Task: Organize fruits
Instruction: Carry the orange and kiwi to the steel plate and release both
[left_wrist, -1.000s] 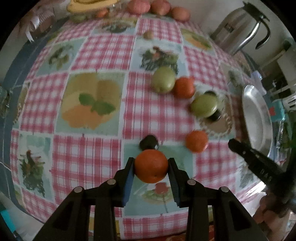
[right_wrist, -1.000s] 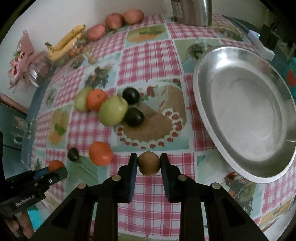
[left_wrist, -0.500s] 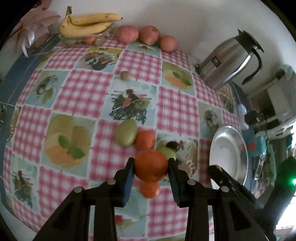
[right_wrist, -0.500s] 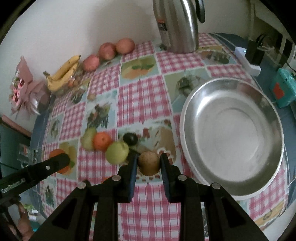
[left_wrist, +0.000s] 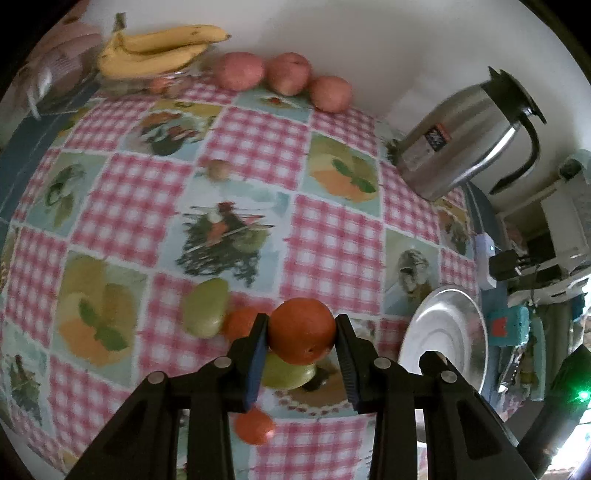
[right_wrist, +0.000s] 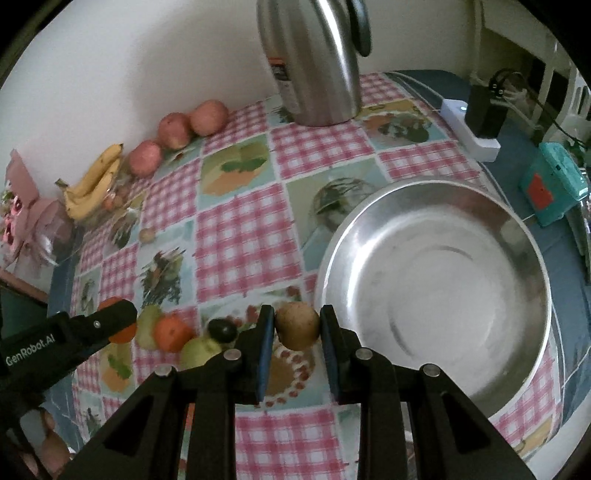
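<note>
**Both grippers carry fruit above the checked worktop**

The left gripper (left_wrist: 301, 332) is clenched on an orange (left_wrist: 301, 330), held between its two blue-padded fingers above the worktop (left_wrist: 332, 240), which wears a pink-checked cloth with fruit pictures. Below it in the left wrist view lie a green fruit (left_wrist: 205, 308), a second orange (left_wrist: 240, 323) touching that fruit, a green apple (left_wrist: 284, 371) partly hidden behind the held orange, and a third orange (left_wrist: 255, 426) nearer the camera between the gripper's arms.

The right gripper (right_wrist: 297, 326) grips a brown, kiwi-like fruit (right_wrist: 297, 325), lifted clear of the cloth just left of the steel bowl (right_wrist: 532, 258). The bowl sits on the right side of the worktop, its inside bare and shiny. To the left of this gripper, in the right wrist view, a dark round fruit (right_wrist: 221, 329) rests beside the green apple (right_wrist: 197, 350), with an orange (right_wrist: 171, 332) next to them.

Along the far wall stand three red apples (left_wrist: 284, 74) in a row, a bunch of bananas (left_wrist: 155, 50) to their left, and a steel kettle (left_wrist: 465, 140) toward the right. A small brown fruit (left_wrist: 219, 170) lies alone on the cloth, well apart from the cluster.
</note>
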